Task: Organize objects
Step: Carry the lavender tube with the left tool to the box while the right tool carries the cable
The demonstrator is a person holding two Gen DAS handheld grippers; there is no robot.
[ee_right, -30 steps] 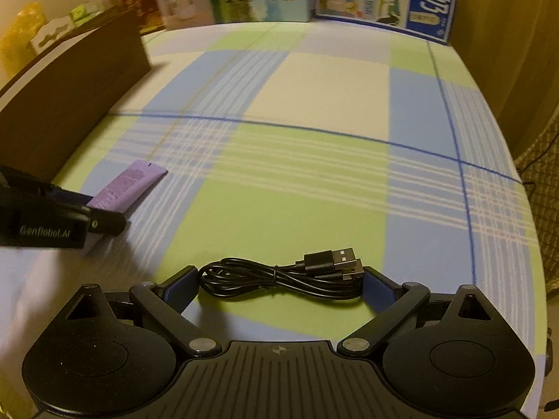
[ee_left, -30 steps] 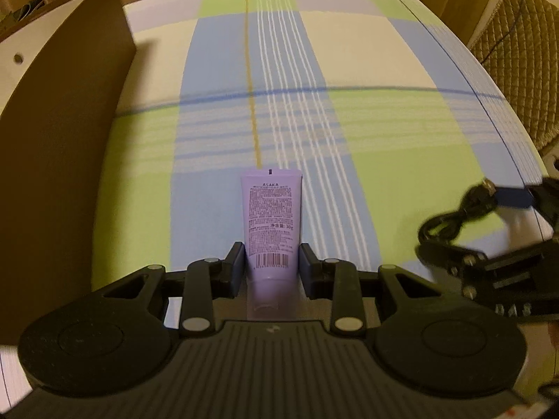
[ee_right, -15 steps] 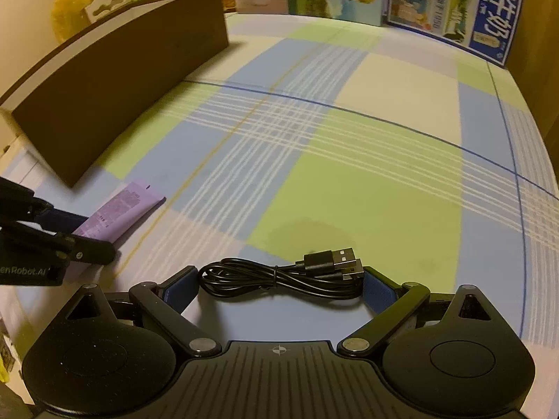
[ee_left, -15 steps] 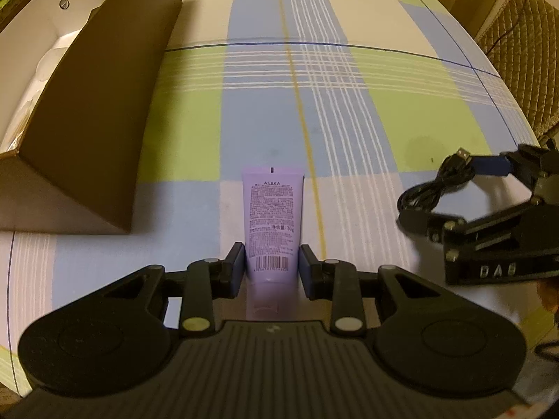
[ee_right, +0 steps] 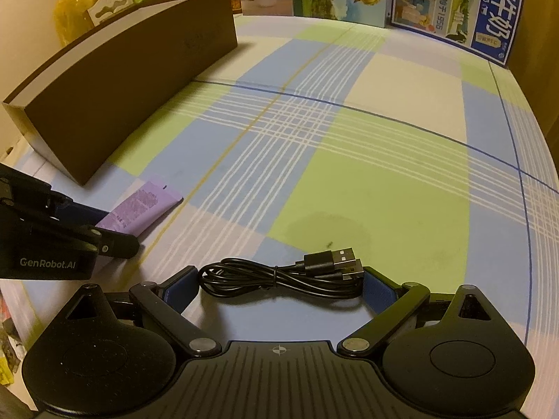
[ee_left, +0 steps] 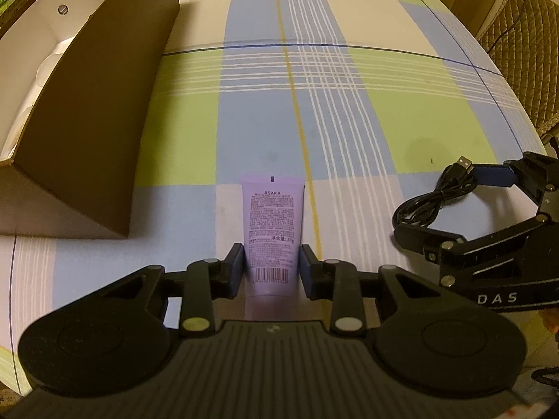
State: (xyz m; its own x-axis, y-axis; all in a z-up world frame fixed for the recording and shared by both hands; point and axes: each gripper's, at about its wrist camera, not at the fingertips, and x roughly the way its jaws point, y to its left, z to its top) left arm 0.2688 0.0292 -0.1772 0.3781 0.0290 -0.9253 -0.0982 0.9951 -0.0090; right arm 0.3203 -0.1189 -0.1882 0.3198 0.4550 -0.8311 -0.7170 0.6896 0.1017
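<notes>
Beside box, tube between fingers

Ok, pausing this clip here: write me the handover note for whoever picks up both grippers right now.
Left gripper: shut on the tube, barcode end between the fingers, tube pointing forward above the cloth.
Right gripper: shut on the cable, bundled, USB plugs toward its right finger.
Box: open, front-left of the left gripper, on the cloth; contents hard to make out.
Done: both items picked up.
Left: probably place tube and cable in the box. Neither is over it yet.
</notes>
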